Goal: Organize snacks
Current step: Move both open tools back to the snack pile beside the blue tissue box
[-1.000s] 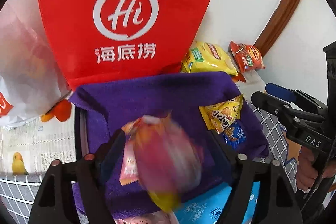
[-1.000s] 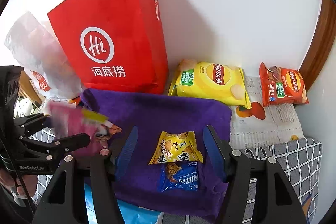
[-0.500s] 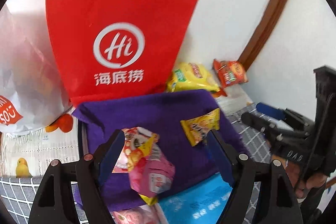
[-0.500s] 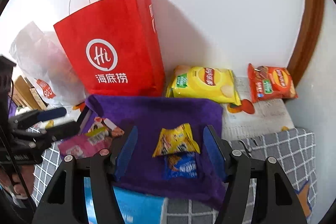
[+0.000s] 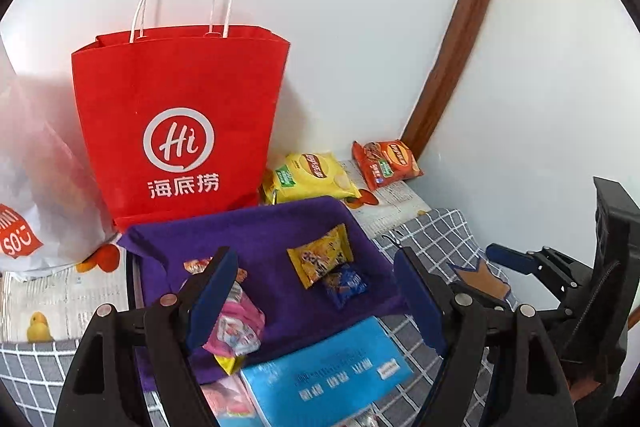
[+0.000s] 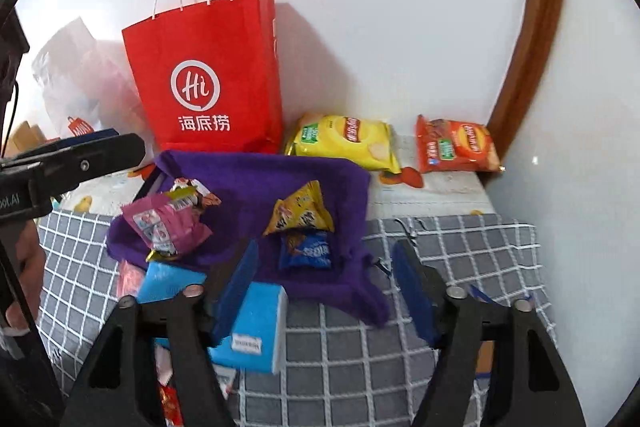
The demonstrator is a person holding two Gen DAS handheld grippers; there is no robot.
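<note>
Left wrist view: your left gripper (image 5: 316, 291) fingers released, empty, above purple cloth (image 5: 260, 231), soft, plush. Pink snack pack (image 5: 236, 327) lies on cloth, crinkly foil. Judged step: between picks.

Right wrist view: right gripper (image 6: 326, 291) fingers spread, empty. Next likely needs pinch on yellow snack pack (image 6: 300, 213), puffy, slippery.

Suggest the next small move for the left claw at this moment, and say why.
Probably swing the left claw, open and empty, toward another loose snack, perhaps the pink packet half under the blue box. The pink snack pack already lies on the purple cloth beside the yellow packet; the right claw is also open.
</note>
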